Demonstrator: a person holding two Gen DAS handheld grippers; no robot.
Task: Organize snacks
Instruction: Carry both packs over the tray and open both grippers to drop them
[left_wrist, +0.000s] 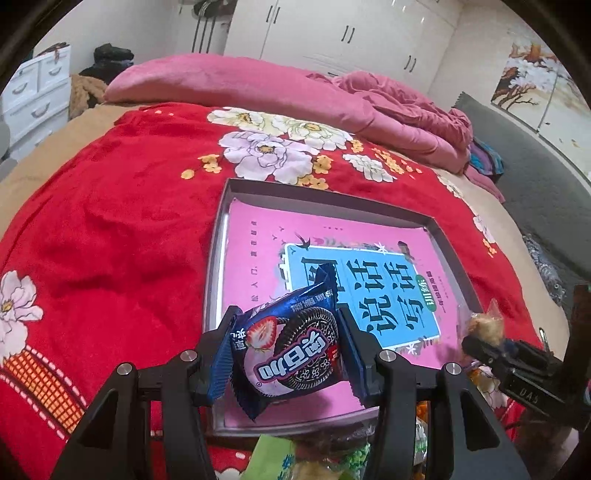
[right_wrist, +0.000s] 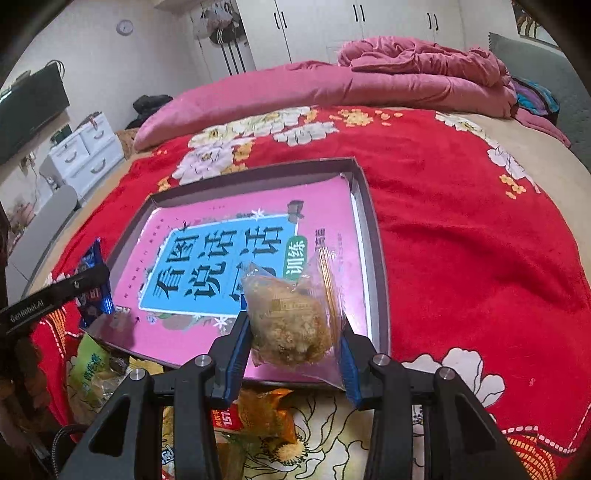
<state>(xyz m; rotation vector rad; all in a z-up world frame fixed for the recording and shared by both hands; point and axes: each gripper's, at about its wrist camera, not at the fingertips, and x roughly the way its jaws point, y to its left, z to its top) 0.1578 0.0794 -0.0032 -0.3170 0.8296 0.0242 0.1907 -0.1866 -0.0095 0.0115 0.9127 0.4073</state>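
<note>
Left wrist view showed my left gripper (left_wrist: 286, 354) clamped on a blue cookie pack (left_wrist: 291, 343) above the near edge of the tray (left_wrist: 236, 192). My right gripper (right_wrist: 295, 343) held a clear bag (right_wrist: 291, 321) of crumbly snack over the same tray. No snack lay in the tray, only a pink book (right_wrist: 236, 254). More packets (right_wrist: 258, 413) waited on the blanket (right_wrist: 461, 240) just before it, so I judged most work remained.

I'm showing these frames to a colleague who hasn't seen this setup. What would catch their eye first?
Probably the two held snacks: the left gripper pinches a dark blue cookie packet, and the right gripper clamps a clear-wrapped crumbly pastry. Both hang over the near end of a shallow grey tray lined with a pink and blue book cover, which lies on a bright red flowered blanket.
</note>
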